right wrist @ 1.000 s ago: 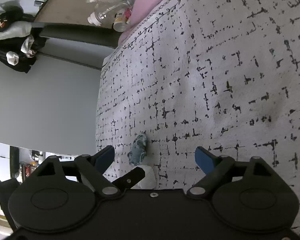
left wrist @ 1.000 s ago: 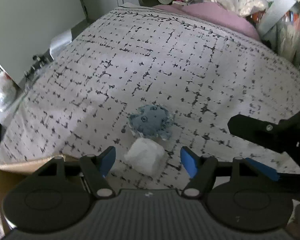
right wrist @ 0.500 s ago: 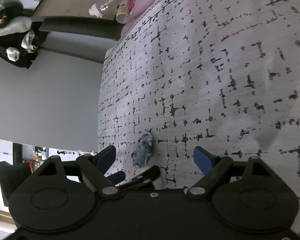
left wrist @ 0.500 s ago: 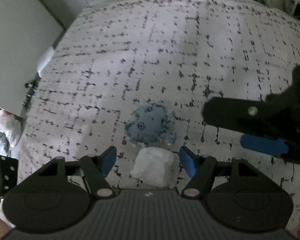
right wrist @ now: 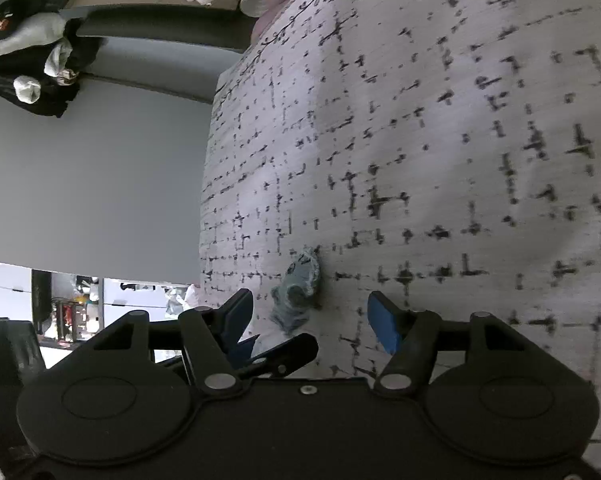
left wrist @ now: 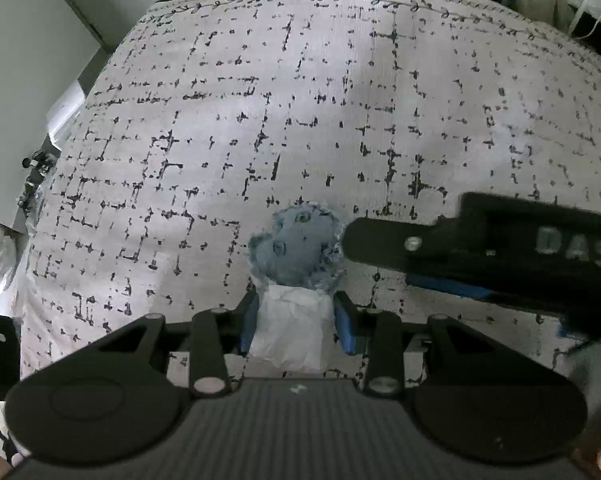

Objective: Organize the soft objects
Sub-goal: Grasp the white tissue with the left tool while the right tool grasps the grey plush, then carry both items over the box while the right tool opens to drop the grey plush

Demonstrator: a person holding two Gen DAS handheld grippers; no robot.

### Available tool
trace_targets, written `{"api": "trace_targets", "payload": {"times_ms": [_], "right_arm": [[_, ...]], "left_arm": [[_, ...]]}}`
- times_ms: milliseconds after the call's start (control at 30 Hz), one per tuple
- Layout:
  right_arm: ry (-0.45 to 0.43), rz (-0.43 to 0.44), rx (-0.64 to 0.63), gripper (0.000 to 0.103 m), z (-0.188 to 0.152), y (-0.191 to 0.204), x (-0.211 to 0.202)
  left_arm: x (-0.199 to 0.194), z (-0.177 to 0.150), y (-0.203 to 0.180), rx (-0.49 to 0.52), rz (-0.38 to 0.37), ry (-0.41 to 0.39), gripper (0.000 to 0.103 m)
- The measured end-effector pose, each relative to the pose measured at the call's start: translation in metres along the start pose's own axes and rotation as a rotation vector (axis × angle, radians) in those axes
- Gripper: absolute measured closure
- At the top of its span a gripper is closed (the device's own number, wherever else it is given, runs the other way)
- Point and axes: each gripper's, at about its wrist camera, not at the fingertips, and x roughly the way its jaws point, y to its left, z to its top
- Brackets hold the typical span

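Since a second ago the left gripper (left wrist: 296, 322) has narrowed from wide open onto the white soft bundle (left wrist: 290, 328), its blue pads pressing both sides, probably so it can be lifted off the patterned bedspread (left wrist: 340, 120). Just beyond its tips lies the blue plush toy (left wrist: 296, 250), touching the bundle. From the right the right gripper (right wrist: 310, 316) reaches in, fingers spread wide and empty; its body reads "DAS".

The left tool (left wrist: 296, 322) clamps a white soft wad (left wrist: 290, 332) on the bed (left wrist: 340, 112); a blue plush (left wrist: 296, 252) touches its far side.
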Motion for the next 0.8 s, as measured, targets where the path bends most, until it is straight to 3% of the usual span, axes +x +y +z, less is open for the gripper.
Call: {"api": "trace_targets", "payload": {"times_ms": [133, 333, 400, 467, 800], "right_arm": [[0.005, 0.014, 0.002, 0.04, 0.001, 0.003, 0.008], [0.009, 0.004, -0.003, 0.057, 0.003, 0.003, 0.021], [0.021, -0.015, -0.001, 0.083, 0.002, 0.0, 0.025], [0.022, -0.025, -0.008, 0.097, 0.001, -0.002, 0.025], [-0.013, 0.057, -0.088, 0.101, -0.017, 0.015, -0.012]], "left_arm": [[-0.009, 0.002, 0.012, -0.027, -0.008, -0.009, 0.064], [-0.026, 0.004, 0.032, -0.079, -0.002, -0.044, 0.064], [-0.031, 0.004, 0.041, -0.106, 0.002, -0.055, 0.064], [-0.039, 0.003, 0.048, -0.133, 0.011, -0.074, 0.064], [-0.089, -0.018, 0.079, -0.263, 0.006, -0.161, 0.064]]}}
